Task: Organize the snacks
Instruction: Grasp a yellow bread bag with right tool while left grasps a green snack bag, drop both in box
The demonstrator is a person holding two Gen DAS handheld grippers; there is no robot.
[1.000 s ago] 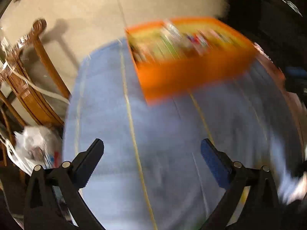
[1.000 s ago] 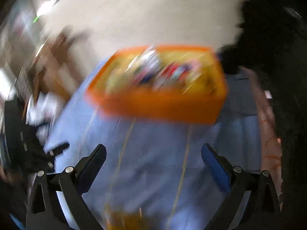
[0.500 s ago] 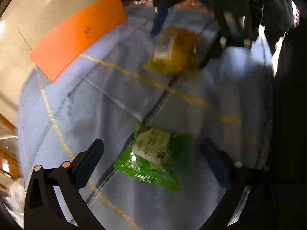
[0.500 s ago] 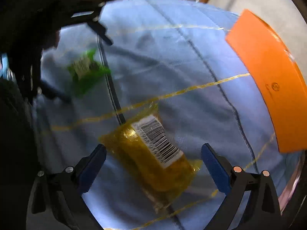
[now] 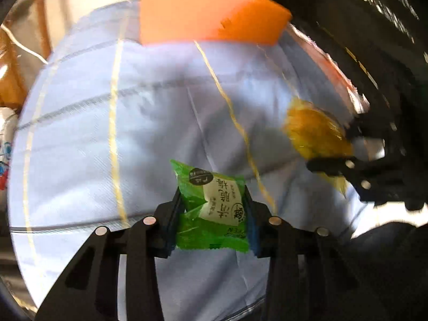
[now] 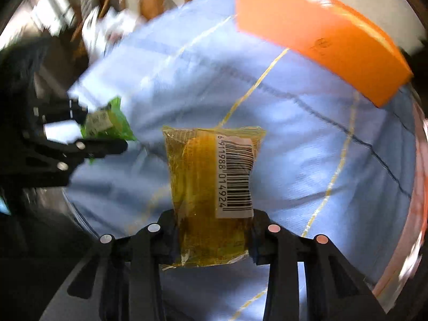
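Note:
My left gripper point(image 5: 212, 211) is shut on a green snack packet point(image 5: 211, 208) with a white label, held above the blue cloth. My right gripper point(image 6: 212, 230) is shut on a yellow clear packet point(image 6: 208, 187) with a barcode sticker, also lifted. Each gripper shows in the other's view: the yellow packet point(image 5: 313, 133) at the right of the left wrist view, the green packet point(image 6: 107, 123) at the left of the right wrist view. An orange snack box point(image 5: 208, 16) stands at the far side of the table; its contents are hidden.
A light blue tablecloth with yellow and dark stripes point(image 5: 133, 133) covers the table. Wooden chair parts point(image 5: 10, 80) and a white bag point(image 6: 107, 24) are off the table's left side. A dark area lies to the right.
Both grippers were open over the packets lying on the cloth. Now each has shut on its packet and lifted it, and the views have swung back toward the orange box.

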